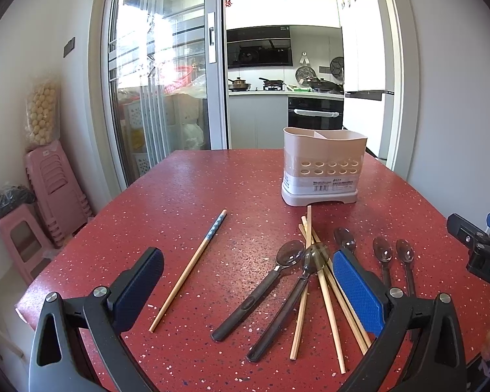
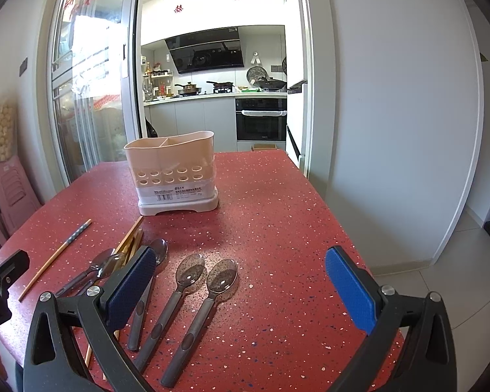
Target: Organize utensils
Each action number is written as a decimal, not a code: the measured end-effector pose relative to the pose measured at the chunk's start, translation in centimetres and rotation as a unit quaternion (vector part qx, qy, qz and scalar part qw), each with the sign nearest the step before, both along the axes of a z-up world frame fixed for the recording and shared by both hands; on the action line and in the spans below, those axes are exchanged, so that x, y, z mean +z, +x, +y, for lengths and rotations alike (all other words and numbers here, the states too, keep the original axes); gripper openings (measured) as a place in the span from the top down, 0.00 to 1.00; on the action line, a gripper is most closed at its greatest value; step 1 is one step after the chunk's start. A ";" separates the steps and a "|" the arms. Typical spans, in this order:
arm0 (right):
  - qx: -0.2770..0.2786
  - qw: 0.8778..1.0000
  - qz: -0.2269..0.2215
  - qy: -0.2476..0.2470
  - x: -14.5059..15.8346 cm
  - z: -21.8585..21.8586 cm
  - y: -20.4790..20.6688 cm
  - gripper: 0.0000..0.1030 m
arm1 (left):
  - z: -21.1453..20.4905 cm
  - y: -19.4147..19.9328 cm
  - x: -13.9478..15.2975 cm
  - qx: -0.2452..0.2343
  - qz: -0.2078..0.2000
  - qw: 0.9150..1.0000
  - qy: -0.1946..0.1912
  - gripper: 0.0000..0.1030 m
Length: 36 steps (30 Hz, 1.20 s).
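Note:
A beige two-compartment utensil holder (image 1: 323,166) (image 2: 174,171) stands on the red speckled table (image 1: 196,196) (image 2: 277,228). Several dark-handled spoons (image 1: 261,290) (image 2: 196,307) lie in front of it, some across a loose pile of wooden chopsticks (image 1: 326,307) (image 2: 129,245). One chopstick with a blue patterned end (image 1: 192,264) (image 2: 58,251) lies apart to the left. My left gripper (image 1: 248,290) hovers open above the spoons and chopsticks, holding nothing. My right gripper (image 2: 241,290) hovers open over the two rightmost spoons, empty; its body shows at the left wrist view's right edge (image 1: 477,248).
Pink plastic stools (image 1: 49,196) are stacked by the wall left of the table. A glass sliding door (image 1: 160,81) and a kitchen doorway lie behind the table. The table's right edge (image 2: 339,215) drops to a tiled floor.

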State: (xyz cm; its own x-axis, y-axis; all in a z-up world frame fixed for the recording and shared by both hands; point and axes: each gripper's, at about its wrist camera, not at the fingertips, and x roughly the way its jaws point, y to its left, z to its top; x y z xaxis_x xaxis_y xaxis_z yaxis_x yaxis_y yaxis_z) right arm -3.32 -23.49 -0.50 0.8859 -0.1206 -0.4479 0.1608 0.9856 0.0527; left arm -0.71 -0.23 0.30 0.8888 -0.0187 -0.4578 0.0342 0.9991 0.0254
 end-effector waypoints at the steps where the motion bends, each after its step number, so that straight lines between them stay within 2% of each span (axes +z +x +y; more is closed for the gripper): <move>1: 0.000 1.000 0.000 0.000 0.0 0.0 0.0 0.00 | 0.0 0.0 0.0 0.000 0.000 1.000 0.000 0.00; 36: -0.003 1.000 -0.006 0.001 0.1 0.1 -0.3 0.00 | -0.1 -0.3 0.1 -0.005 0.001 1.000 0.000 0.00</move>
State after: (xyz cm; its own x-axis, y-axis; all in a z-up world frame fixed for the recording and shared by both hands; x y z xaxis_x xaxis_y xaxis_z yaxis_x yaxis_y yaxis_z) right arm -3.59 -23.36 -0.40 0.8904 -0.1242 -0.4380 0.1655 0.9846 0.0571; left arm -1.06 -0.36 0.38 0.8875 -0.0283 -0.4600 0.0445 0.9987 0.0244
